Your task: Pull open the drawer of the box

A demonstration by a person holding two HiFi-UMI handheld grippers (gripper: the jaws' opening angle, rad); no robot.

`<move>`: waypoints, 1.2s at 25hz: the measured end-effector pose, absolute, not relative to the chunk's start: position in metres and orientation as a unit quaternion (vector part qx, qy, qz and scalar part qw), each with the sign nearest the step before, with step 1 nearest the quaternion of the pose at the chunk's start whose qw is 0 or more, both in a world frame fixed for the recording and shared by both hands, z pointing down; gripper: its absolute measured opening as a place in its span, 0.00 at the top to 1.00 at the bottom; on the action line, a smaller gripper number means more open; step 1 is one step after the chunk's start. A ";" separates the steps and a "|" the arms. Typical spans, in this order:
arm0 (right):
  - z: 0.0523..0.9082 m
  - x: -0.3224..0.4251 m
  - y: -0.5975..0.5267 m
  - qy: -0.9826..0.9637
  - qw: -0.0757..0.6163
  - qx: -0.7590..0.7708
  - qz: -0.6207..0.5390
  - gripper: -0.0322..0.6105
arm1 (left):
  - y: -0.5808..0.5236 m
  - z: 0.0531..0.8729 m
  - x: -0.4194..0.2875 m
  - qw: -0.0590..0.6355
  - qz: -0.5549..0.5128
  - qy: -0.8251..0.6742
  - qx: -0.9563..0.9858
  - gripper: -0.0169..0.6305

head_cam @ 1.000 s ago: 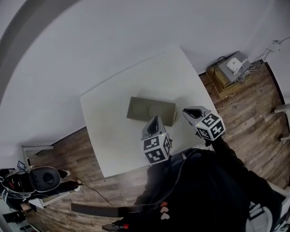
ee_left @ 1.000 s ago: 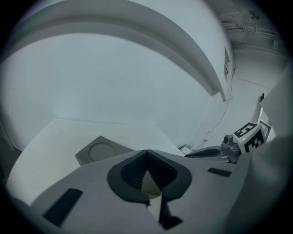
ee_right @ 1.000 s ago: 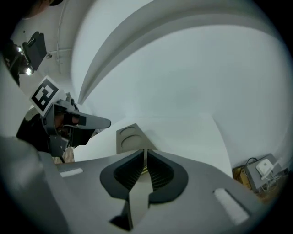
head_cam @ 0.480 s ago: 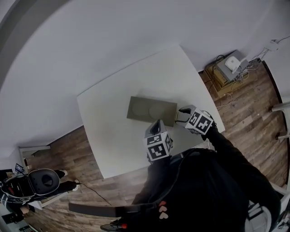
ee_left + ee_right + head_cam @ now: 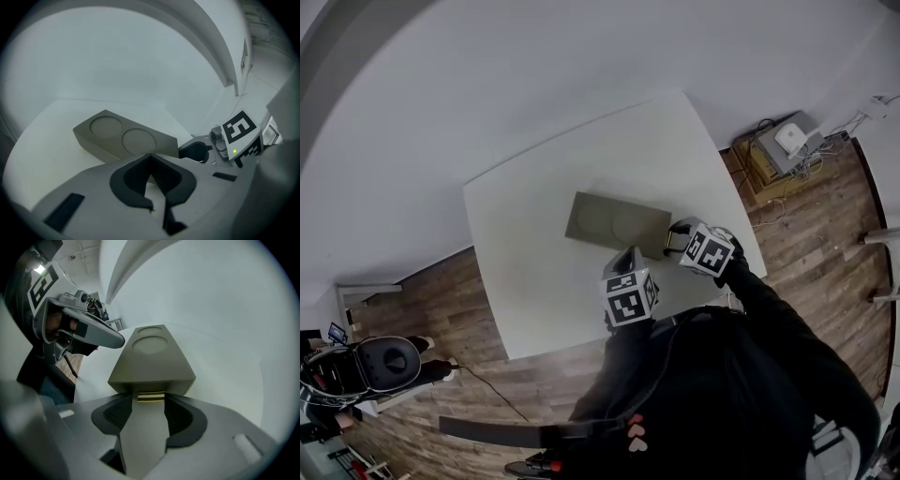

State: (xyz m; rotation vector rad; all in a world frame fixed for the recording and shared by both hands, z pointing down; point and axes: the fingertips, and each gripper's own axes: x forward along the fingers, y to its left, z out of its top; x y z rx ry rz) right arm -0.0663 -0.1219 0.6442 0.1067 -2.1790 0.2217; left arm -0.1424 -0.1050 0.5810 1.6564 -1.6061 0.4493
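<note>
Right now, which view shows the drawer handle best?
Right gripper view: the handle sits close and centred at the tips of the open right tool. Head view shows it tiny at best; left gripper view shows the box, not its handle.

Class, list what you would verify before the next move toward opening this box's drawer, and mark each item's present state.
1. Jaws of the right claw apart, having just been opening: ok.
2. The drawer handle centred in line with the gap between them: ok.
3. Pads pressing on the handle: not ok, no grip yet.
4. The left claw shut and holding nothing: ok.
5. The box lying flat on the table: ok.
6. Drawer free to slide: cannot tell.
</note>
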 end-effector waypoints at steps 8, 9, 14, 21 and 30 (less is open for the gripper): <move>0.644 -0.067 -0.129 -0.882 0.462 0.053 0.079 0.69 | -0.101 0.598 -0.144 0.408 0.197 -0.625 0.636 0.98; 0.645 -0.067 -0.129 -0.882 0.462 0.052 0.079 0.69 | -0.102 0.599 -0.144 0.409 0.193 -0.625 0.636 0.98; 0.644 -0.065 -0.132 -0.881 0.463 0.053 0.079 0.69 | -0.104 0.598 -0.144 0.448 0.135 -0.622 0.627 0.98; 0.645 -0.064 -0.135 -0.877 0.471 0.051 0.082 0.70 | -0.106 0.599 -0.145 0.448 0.134 -0.622 0.628 0.98; 0.646 -0.068 -0.136 -0.870 0.484 0.051 0.082 0.70 | -0.109 0.600 -0.149 0.449 0.138 -0.612 0.636 0.98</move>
